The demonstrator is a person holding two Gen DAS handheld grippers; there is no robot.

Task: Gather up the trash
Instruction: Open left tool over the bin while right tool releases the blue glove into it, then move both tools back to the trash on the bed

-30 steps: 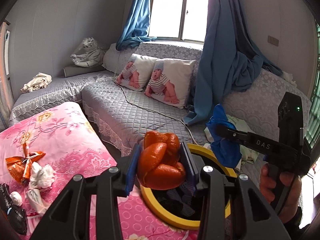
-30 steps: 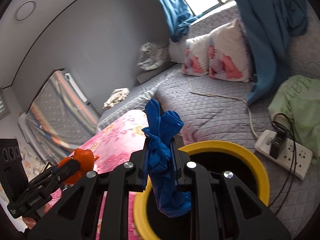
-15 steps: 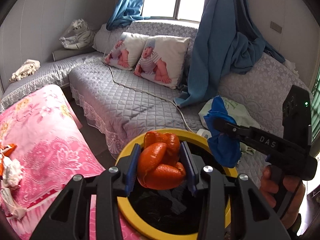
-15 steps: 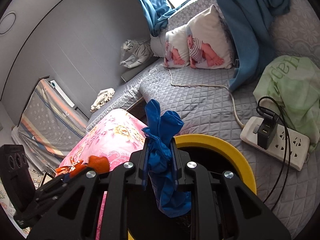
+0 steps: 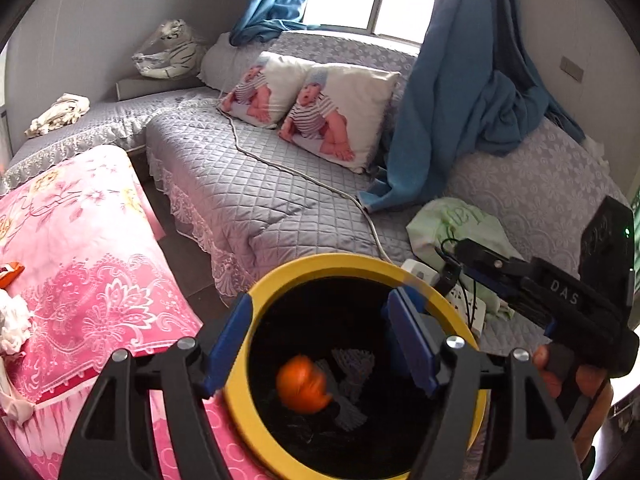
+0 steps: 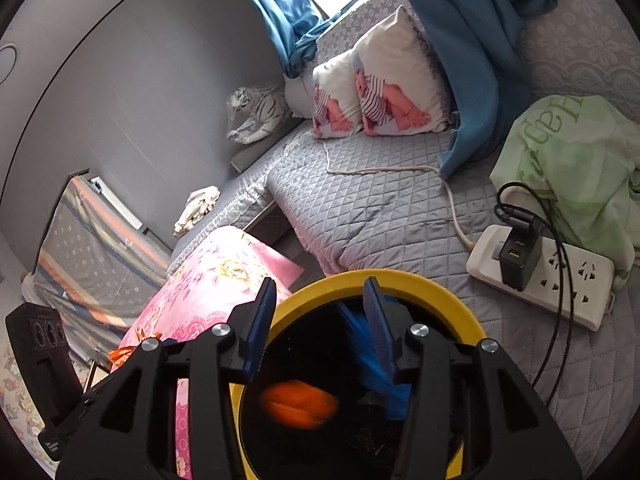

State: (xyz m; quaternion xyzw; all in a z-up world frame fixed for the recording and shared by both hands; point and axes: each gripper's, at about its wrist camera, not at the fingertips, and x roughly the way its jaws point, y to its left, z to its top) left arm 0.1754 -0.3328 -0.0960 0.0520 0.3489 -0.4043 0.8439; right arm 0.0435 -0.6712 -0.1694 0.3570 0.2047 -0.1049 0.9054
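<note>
A yellow-rimmed bin [image 5: 280, 276] with a black inside stands between the pink bed and the grey sofa. My left gripper [image 5: 320, 344] is open above its mouth. The orange wrapper [image 5: 302, 386] is blurred, inside the bin, free of the jaws. My right gripper [image 6: 318, 328] is open over the same bin [image 6: 440, 292]. The blue wrapper [image 6: 370, 350] is streaked with blur, dropping beside the right pad. The orange wrapper [image 6: 298, 402] also shows there. More trash, white tissue [image 5: 12, 320] and an orange wrapper [image 5: 10, 272], lies on the pink bed.
A grey quilted sofa [image 5: 248, 184] with two baby-print pillows [image 5: 336, 116] runs behind the bin. A white power strip [image 6: 540, 276] with charger and cables lies on it, by a green bag [image 6: 568, 152]. A blue curtain [image 5: 452, 100] hangs down.
Both grippers moved over the bin and opened. The orange wrapper left my left gripper and the blue wrapper left my right gripper; both are falling into the bin.
</note>
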